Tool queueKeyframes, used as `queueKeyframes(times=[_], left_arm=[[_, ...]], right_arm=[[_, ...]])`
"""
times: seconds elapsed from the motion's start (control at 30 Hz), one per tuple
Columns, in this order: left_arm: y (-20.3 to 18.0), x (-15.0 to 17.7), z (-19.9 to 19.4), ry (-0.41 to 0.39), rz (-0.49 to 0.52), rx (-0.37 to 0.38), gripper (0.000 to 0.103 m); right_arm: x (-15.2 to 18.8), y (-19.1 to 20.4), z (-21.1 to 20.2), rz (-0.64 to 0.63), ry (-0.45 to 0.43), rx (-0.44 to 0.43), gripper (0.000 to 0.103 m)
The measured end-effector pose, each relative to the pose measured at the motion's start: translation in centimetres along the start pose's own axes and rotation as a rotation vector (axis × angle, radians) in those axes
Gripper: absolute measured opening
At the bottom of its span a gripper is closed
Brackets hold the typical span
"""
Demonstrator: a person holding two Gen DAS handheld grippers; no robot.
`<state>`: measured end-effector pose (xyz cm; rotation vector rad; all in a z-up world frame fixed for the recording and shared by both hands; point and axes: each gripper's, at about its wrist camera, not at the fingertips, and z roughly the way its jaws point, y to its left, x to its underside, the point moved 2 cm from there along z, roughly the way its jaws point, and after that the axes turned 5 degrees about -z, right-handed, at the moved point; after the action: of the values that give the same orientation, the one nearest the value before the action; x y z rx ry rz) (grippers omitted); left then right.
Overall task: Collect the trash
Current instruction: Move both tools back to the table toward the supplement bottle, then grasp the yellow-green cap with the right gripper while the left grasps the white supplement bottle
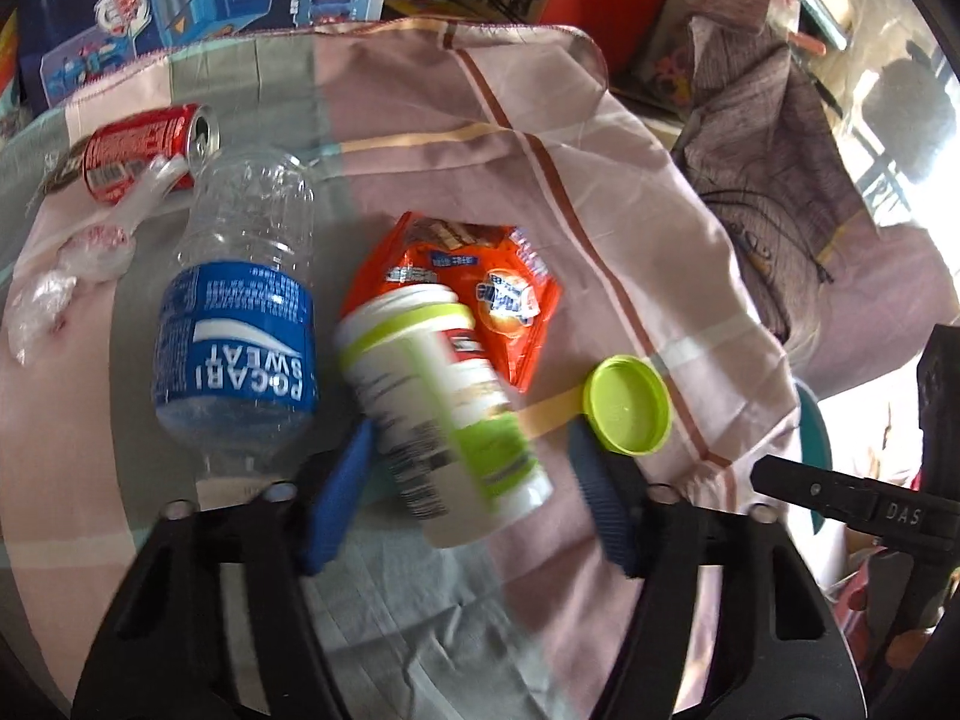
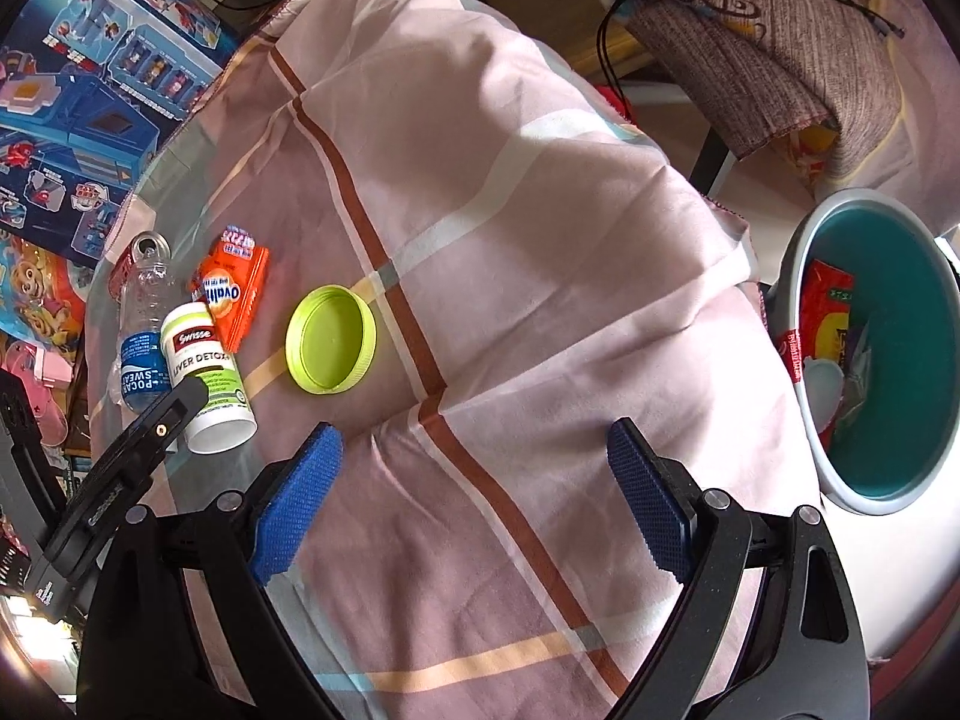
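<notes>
Left tongs (image 1: 474, 492) spread astride white jar (image 1: 444, 420) | right tongs (image 2: 474, 498) spread over plaid cloth (image 2: 540, 240) | teal bin (image 2: 888, 360) beside

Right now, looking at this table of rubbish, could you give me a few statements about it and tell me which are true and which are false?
1. The white supplement bottle lies on its side between the left gripper's fingers. True.
2. The green lid is screwed onto that bottle. False: it lies loose on the cloth, open side up.
3. The right gripper is holding the lid. False: it is open and holds nothing.
4. The bin already has rubbish in it. True.
5. The red can stands upright. False: it lies on its side, behind the clear plastic bottle.
</notes>
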<state>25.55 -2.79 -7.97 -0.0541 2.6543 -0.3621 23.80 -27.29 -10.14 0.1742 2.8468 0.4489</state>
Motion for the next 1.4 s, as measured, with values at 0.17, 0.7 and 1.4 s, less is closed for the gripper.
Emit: queueKeyframes(times=[0.17,0.7,1.4], left_arm=[[0.8,-0.4,1.7,0.04,-0.025,-0.006,0.063],[4.0,2.7,0.1,0.09,-0.011,0.056,0.056],[5.5,3.9,-0.7,0.088,-0.003,0.024,0.073]], right_arm=[[-0.3,0.3,0.5,-0.014,0.005,0.012,0.086],[-1.5,5.9,3.5,-0.213,-0.035,0.076,0.086],[-1.8,7.2,4.3,-0.314,-0.117,0.123,0.053]])
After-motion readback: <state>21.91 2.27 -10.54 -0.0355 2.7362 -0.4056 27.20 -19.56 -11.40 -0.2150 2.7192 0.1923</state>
